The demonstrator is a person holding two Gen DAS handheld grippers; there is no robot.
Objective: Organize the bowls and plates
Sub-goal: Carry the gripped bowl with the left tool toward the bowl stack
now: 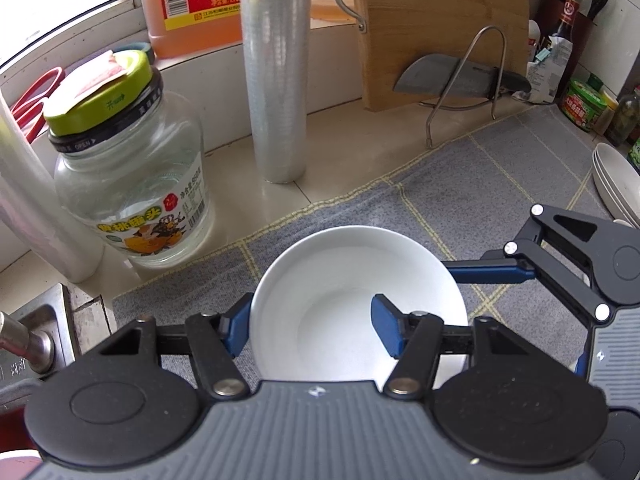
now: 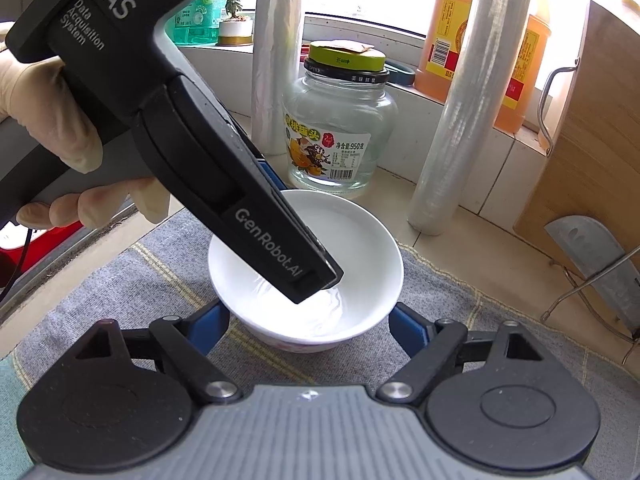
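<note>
A white bowl (image 1: pixel 340 264) (image 2: pixel 360 240) stands on a grey checked mat (image 1: pixel 500 176). My left gripper (image 1: pixel 311 326) straddles its near left wall, one blue finger outside the rim and the other inside the bowl, the jaws closed in on that wall. In the right wrist view its black body (image 2: pixel 240 200) slants down into the bowl, held by a gloved hand (image 2: pixel 44 92). My right gripper (image 2: pixel 310 330) flanks the bowl's lower sides with both blue fingers close against them; no squeeze shows. One of its fingers (image 1: pixel 488 271) reaches the bowl's right rim.
A stack of white plates (image 1: pixel 616 184) sits at the mat's right edge. Behind the bowl stand a glass jar (image 1: pixel 132 184), a roll of cling film (image 1: pixel 276 80), a wooden cutting board (image 1: pixel 440 20) and a cleaver on a wire rack (image 1: pixel 440 76). A sink fitting (image 1: pixel 24 344) lies left.
</note>
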